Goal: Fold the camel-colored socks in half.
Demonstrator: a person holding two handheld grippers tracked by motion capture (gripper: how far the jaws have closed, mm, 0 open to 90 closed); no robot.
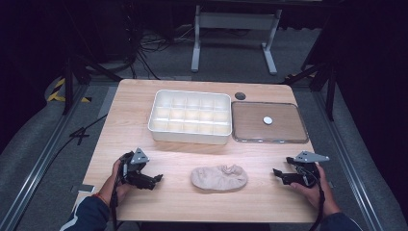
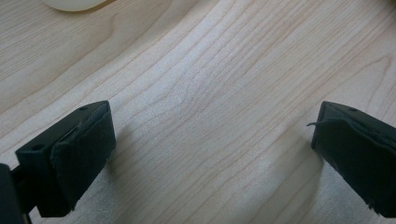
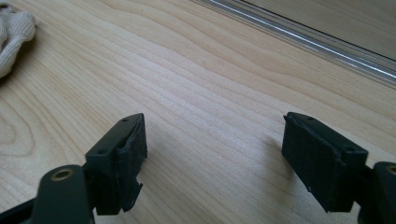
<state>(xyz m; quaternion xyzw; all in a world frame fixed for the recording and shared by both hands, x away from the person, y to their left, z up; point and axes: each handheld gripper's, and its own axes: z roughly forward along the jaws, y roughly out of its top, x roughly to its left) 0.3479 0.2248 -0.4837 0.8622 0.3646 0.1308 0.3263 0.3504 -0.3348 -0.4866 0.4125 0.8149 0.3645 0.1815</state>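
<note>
Down at the near table (image 1: 144, 211) edge: left claw (image 1: 156, 179) and right claw (image 1: 277, 172) both gaping wide, holding zip. Sock (image 1: 219, 177) lying between them, untouched. Farther back, divider tray (image 1: 159, 126) sitting empty, lid (image 1: 238, 139) beside it. Basically nothing started yet.

- The person's left hand (image 1: 117, 179) comes in from the bottom left of the high view, forearm in a dark sleeve, a band at the wrist.
- It holds the left gripper (image 1: 156, 179) low and level, its tips turned towards the right side of that view.
- In the left gripper view its black jaws stand wide apart, nothing between them.
- The right hand (image 1: 315, 188) enters at the bottom right and holds the right gripper (image 1: 277, 172), tips turned leftward.
- Its jaws also stand wide apart, gripping nothing.
</note>
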